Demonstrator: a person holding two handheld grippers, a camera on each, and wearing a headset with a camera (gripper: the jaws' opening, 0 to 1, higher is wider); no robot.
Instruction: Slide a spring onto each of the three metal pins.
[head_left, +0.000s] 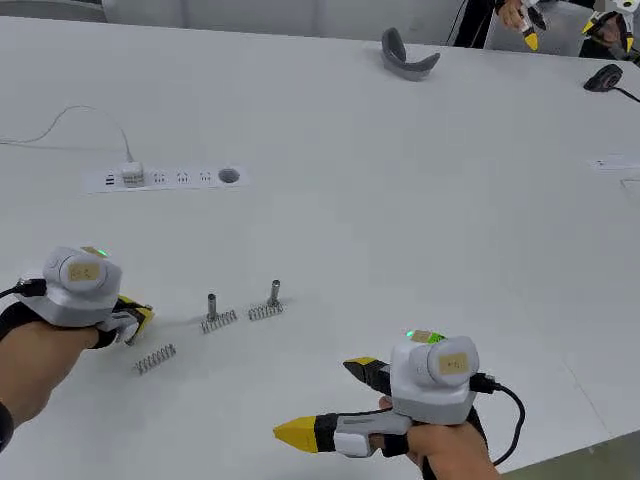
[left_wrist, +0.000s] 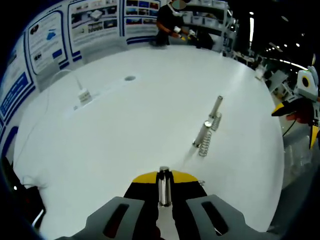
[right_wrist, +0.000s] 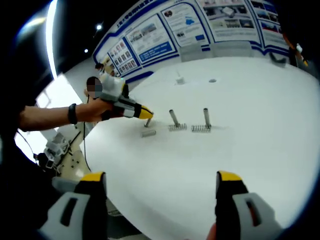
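Two metal pins (head_left: 211, 305) (head_left: 274, 292) stand upright on the white table (head_left: 400, 230), and beside each base lies a spring (head_left: 218, 321) (head_left: 265, 311). A third spring (head_left: 155, 358) lies loose nearer to me on the left. My left gripper (head_left: 135, 320) hovers just left of that spring, shut on a third metal pin (left_wrist: 164, 187) held between its yellow-tipped jaws. My right gripper (head_left: 330, 400) is open and holds nothing, low at the front, right of the springs. In the right gripper view the standing pins (right_wrist: 173, 118) (right_wrist: 205, 117) are ahead, between the jaws.
A white power strip (head_left: 165, 178) with a plug and cable lies at the back left. A grey curved object (head_left: 408, 55) and a black mouse (head_left: 603, 77) sit far back. Another person's grippers (head_left: 528, 30) work at the far right. The table edge (head_left: 600, 440) runs at the lower right.
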